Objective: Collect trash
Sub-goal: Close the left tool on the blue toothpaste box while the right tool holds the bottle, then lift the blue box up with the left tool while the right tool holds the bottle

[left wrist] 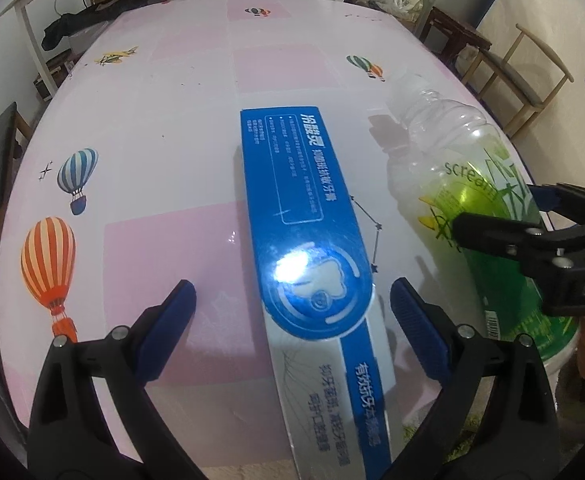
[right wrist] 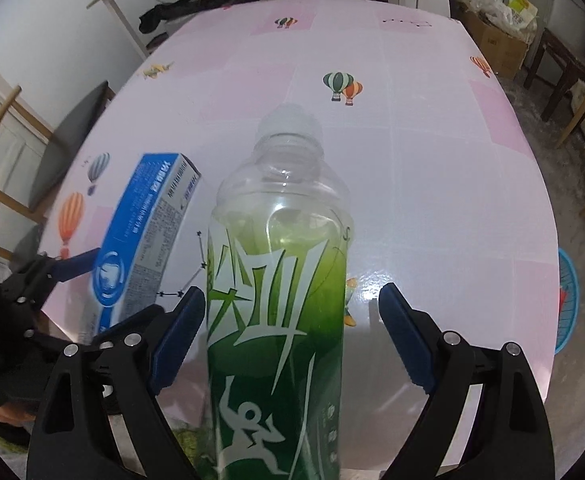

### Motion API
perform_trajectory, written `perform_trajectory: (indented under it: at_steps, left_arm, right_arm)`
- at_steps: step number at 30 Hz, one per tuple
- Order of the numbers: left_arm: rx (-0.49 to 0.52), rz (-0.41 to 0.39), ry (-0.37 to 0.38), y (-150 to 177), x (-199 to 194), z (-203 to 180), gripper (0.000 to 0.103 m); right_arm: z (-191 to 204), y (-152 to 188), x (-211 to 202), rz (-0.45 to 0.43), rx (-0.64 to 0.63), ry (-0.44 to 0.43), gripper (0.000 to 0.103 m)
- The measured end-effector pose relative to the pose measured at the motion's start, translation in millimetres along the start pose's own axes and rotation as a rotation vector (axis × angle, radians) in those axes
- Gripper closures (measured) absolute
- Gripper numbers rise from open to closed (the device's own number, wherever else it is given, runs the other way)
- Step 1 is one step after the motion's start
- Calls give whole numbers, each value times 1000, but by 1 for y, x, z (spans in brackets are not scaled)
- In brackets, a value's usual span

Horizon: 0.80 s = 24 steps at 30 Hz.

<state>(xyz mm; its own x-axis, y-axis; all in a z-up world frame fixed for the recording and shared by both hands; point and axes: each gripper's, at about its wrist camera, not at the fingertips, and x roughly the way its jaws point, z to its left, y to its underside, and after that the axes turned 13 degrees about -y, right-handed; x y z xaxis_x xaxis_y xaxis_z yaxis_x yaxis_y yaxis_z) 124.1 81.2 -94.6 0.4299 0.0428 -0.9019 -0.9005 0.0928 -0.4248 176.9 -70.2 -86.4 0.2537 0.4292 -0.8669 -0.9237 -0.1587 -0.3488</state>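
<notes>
With both tongs spread, the left tongs (left wrist: 292, 304) straddling the long blue toothpaste box (left wrist: 304, 216) and the right tongs (right wrist: 292, 308) the clear green-labelled plastic bottle (right wrist: 280, 280), both lying on the pink balloon-print counter (left wrist: 172, 120), each pair should, I judge, centre before pinching

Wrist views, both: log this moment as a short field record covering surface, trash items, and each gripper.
surface: pink table with balloon prints
item 1: blue toothpaste box, lying flat
item 2: clear bottle with green label, lying on its side
left gripper: open, straddling the box, pads clear of it
right gripper: open, straddling the bottle, no visible pad contact
</notes>
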Motion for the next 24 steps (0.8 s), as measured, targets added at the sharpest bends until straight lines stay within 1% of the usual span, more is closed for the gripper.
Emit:
perform_trajectory:
  at_steps: [1, 2, 3, 4, 5, 7, 9, 12, 15, 19, 24]
  left_arm:
    - [7, -5, -6, 1, -1, -1, 21]
    - [12, -9, -10, 1, -2, -1, 23]
    - [15, -14, -14, 2, -3, -2, 27]
    - [14, -17, -13, 2, -3, -2, 31]
    - [13, -20, -13, 2, -4, -2, 34]
    - [9, -27, -8, 2, -6, -2, 45]
    - [6, -30, -2, 2, -6, -2, 51]
    - [-6, -29, 12, 1, -6, 4, 52]
    - [-16, -25, 25, 4, -7, 5, 52]
    - [3, -34, 2, 3, -7, 2, 51]
    - [5, -42, -5, 2, -6, 1, 51]
  right_arm:
    - [1, 1, 1, 3, -8, 11, 20]
    - [1, 1, 3, 6, -9, 22, 24]
    - [1, 2, 4, 7, -7, 20, 25]
    - [1, 3, 4, 9, -7, 15, 29]
    - [1, 3, 5, 9, -4, 7, 34]
    - [1, 4, 5, 4, 4, 3, 40]
    - [-1, 6, 3, 0, 10, 7, 40]
    - [-4, 11, 0, 8, 29, -17, 40]
    - [-7, 16, -4, 11, 37, -4, 40]
    - [-12, 17, 1, 34, 54, -6, 40]
    - [-11, 17, 3, 23, 49, 0, 40]
